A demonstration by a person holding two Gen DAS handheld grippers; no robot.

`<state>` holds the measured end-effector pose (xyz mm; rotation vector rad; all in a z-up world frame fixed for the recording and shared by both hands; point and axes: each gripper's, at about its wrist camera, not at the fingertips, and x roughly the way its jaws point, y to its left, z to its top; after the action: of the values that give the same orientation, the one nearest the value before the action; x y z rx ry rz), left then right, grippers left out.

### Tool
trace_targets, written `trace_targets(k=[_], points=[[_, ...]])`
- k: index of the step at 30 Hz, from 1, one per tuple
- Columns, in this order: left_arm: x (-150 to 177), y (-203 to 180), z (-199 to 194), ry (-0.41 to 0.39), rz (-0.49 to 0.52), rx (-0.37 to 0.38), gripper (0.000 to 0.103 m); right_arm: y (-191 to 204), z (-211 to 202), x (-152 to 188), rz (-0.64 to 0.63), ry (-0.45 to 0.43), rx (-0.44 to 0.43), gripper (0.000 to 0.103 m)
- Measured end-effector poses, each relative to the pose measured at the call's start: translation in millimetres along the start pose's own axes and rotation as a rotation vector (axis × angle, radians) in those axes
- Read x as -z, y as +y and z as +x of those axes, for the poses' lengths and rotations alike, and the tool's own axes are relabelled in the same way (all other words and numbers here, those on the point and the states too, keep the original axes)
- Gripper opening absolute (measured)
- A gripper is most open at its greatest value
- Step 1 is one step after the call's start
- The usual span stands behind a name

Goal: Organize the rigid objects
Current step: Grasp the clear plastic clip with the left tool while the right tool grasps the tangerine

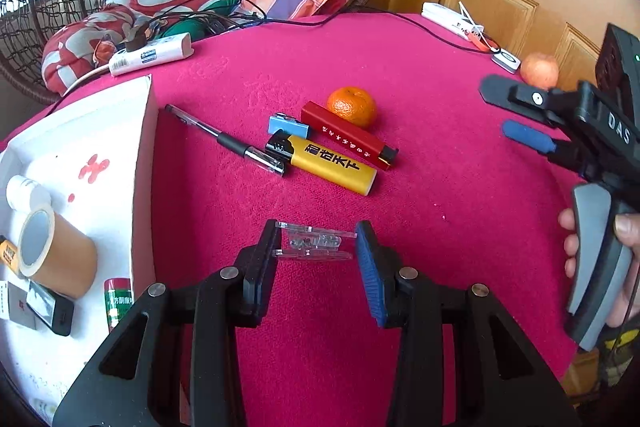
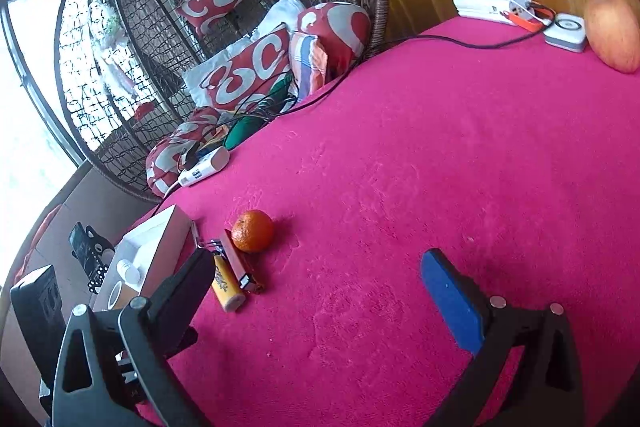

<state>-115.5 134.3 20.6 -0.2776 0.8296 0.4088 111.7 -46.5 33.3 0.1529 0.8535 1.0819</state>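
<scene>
Left gripper: closed on a small clear plastic box, held above the pink cloth.
Box: light, stiff, slick, probably brittle; grip flat sides gently.
Right gripper: wide open, empty.

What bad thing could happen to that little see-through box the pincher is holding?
The clear box is pinched only at its ends by the left gripper, so it could slip out or crack. If it pops open, the tiny metal bits inside might scatter over the pink cloth. The white tray looks crowded too.
</scene>
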Motion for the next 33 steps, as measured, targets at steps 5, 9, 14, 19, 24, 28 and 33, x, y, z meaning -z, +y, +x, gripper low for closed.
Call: trace_targets(k=[5,9,14,19,24,28,33], points=[[2.9,3.5,-10.2,-0.019,-0.025,0.027,0.038,38.6,29.7,-25.0,-0.157,0.061,0.051,0.103],[4.7,5.5,-20.3,-0.042,-0.03,0.041,0.038,53.1,65.1,-25.1,-0.189,0.142,0.051,0.102],[8.3,13.1,-25.8,-0.052,-0.051,0.047,0.038,68.0,95.9,-21.9,-0.265,0.151,0.136,0.081],[10.3,19.3,-31.6,-0.067,-0.07,0.06,0.038,74.8,114.6,-9.7,-0.327,0.203,0.174,0.064],[9.5,19.2,-37.6,-0.086,-0.078,0.067,0.038,77.5,106.7,-3.8,-0.349,0.213,0.132,0.041],[7.6,18.7,-46.6,-0.113,-0.079,0.065,0.038,71.1,86.7,-8.4,-0.287,0.162,0.078,0.041],[4.3,17.5,-61.5,-0.158,-0.082,0.063,0.038,79.1,42.4,-15.7,-0.241,0.061,-0.006,0.041]])
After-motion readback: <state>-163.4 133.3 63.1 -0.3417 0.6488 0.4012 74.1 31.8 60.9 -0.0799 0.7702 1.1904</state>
